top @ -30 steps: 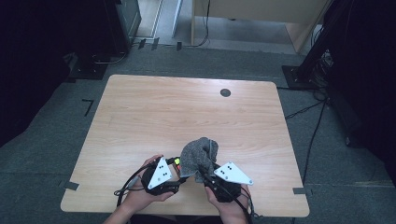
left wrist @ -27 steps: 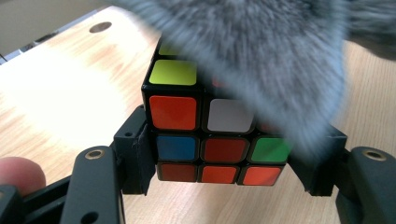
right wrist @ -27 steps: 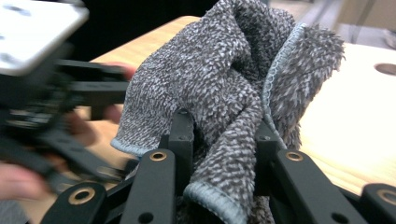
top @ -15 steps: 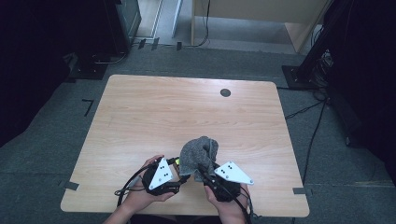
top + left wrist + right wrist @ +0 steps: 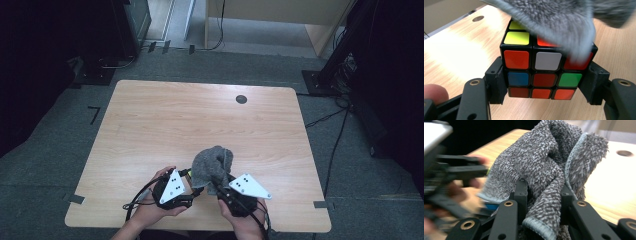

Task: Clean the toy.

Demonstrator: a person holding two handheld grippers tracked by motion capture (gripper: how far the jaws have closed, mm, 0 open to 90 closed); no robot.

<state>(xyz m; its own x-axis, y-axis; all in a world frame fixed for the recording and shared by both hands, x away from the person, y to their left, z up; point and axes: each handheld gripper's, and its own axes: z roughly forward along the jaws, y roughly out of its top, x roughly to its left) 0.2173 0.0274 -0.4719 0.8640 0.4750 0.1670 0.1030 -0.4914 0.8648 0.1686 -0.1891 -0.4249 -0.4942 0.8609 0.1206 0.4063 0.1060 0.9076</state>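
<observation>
A puzzle cube (image 5: 544,72) with red, white, yellow, blue and green stickers sits clamped between the two black jaws of my left gripper (image 5: 546,85), just above the table. A grey fluffy cloth (image 5: 541,177) is bunched between the jaws of my right gripper (image 5: 541,202), which is shut on it. The cloth (image 5: 564,22) drapes over the cube's top and its upper right corner. From above, the cloth (image 5: 211,166) lies between the left gripper (image 5: 192,185) and the right gripper (image 5: 220,187) near the table's front edge.
The wooden table (image 5: 200,120) stretches away behind the hands, with a round dark cable hole (image 5: 241,99) near its far right. Cables trail from both grippers over the front edge. Dark equipment stands on the floor around the table.
The cloth has shifted a little on top of the cube, held by the right gripper. The left hand and the cube have stayed in place.
</observation>
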